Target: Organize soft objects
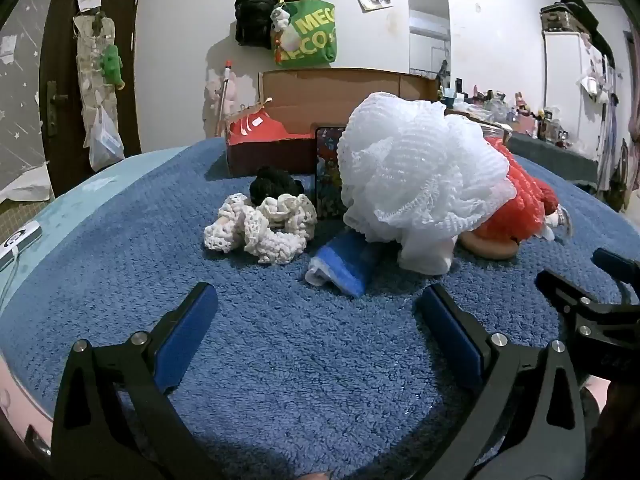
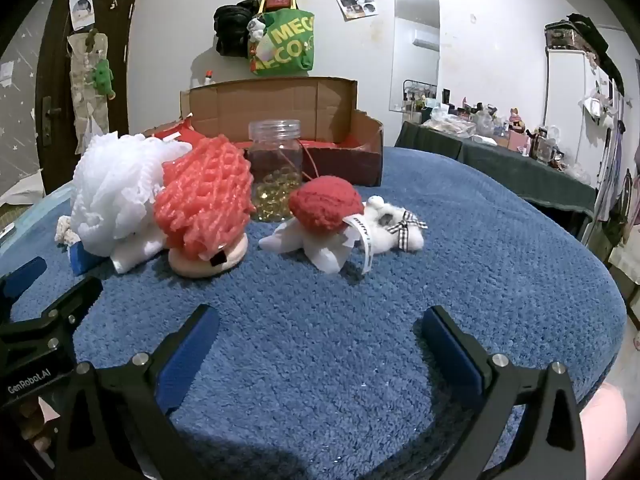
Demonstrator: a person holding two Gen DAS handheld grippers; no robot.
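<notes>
Soft things lie on a blue fluffy cloth (image 1: 280, 360). In the left wrist view: a white mesh bath pouf (image 1: 420, 172), cream crochet scrunchies (image 1: 260, 224), a black scrunchie (image 1: 274, 184), a folded blue-and-white cloth (image 1: 344, 268) and a red knitted doll (image 1: 524, 204) behind the pouf. In the right wrist view: the pouf (image 2: 116, 188), the red-haired doll (image 2: 204, 200), a red yarn ball (image 2: 326, 204) on a small white plush (image 2: 384, 228). My left gripper (image 1: 316, 312) and right gripper (image 2: 320, 332) are open, empty, just in front of the pile.
An open cardboard box (image 2: 280, 108) with red lining stands behind the pile. A clear jar (image 2: 276, 168) of gold beads stands before it. A patterned dark case (image 1: 328, 168) leans by the box. Bags hang on the wall (image 1: 304, 32).
</notes>
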